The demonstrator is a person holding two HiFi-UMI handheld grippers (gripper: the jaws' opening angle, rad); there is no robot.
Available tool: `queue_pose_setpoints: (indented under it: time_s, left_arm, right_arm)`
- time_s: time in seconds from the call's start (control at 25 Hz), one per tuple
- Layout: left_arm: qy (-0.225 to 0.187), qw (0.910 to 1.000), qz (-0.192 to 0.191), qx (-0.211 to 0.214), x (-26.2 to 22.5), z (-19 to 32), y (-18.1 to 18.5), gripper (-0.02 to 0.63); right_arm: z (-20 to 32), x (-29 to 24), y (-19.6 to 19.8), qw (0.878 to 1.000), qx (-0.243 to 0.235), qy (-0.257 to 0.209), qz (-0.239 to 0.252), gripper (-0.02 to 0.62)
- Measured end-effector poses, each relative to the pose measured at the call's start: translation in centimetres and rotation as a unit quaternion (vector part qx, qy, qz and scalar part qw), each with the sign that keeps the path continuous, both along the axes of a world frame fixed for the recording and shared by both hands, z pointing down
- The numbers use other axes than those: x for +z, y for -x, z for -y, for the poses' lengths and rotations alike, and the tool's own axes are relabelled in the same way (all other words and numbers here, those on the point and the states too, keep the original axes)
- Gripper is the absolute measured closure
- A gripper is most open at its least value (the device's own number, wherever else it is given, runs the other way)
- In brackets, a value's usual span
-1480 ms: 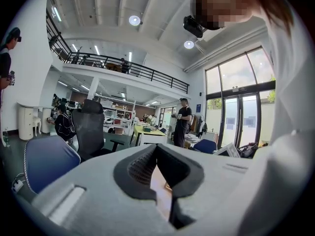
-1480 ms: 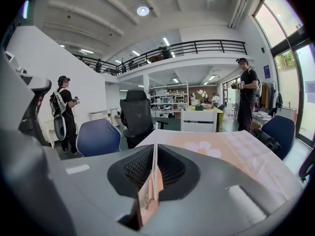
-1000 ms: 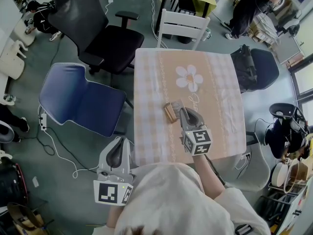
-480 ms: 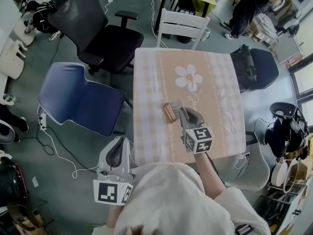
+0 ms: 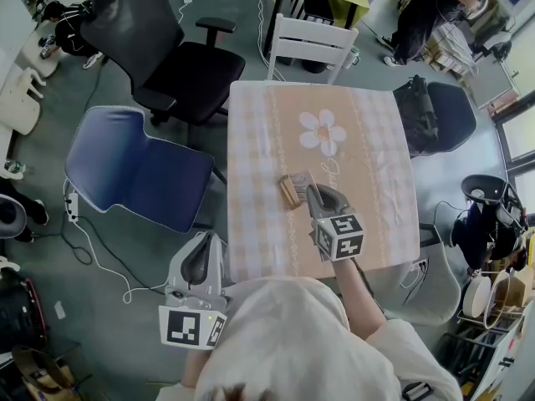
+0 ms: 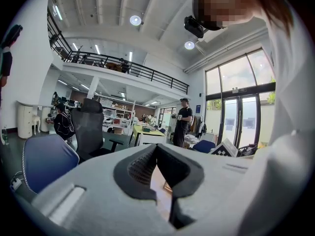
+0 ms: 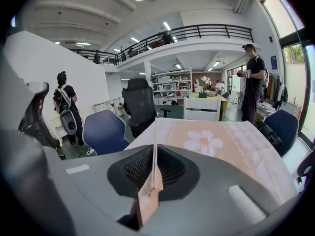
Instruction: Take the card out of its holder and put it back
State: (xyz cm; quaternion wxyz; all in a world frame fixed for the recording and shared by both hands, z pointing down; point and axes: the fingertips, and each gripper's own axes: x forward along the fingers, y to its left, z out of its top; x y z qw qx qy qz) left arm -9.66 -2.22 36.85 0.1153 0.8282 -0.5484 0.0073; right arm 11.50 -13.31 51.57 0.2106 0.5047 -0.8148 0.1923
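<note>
A small wooden card holder (image 5: 290,192) lies on the checked tablecloth (image 5: 368,165), near the table's front. My right gripper (image 5: 311,192) has its tips right at the holder's near side. In the right gripper view that gripper (image 7: 154,154) is shut on a thin pinkish card (image 7: 148,198), seen edge-on between the pads; the holder is hidden there. My left gripper (image 5: 203,242) hangs off the table's front-left corner, over the floor. Its jaws (image 6: 157,149) meet with nothing between them.
A blue chair (image 5: 138,170) and a black office chair (image 5: 180,65) stand left of the table, a white chair (image 5: 311,48) behind it, and a dark chair with a bag (image 5: 439,115) to its right. A person (image 5: 435,7) stands at the back right.
My right gripper has tilted a little over the holder, its marker cube shifting slightly right. The left gripper has stayed where it was.
</note>
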Motion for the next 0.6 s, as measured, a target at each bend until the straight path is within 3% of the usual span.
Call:
queue_pose_setpoints:
  time_s: [0.6]
  left_arm:
    - [0.001, 1.0, -0.003, 0.0, -0.09, 0.43, 0.09, 0.606]
  right_arm:
    - [0.13, -0.22, -0.12, 1.0, -0.006, 0.031, -0.004, 0.578]
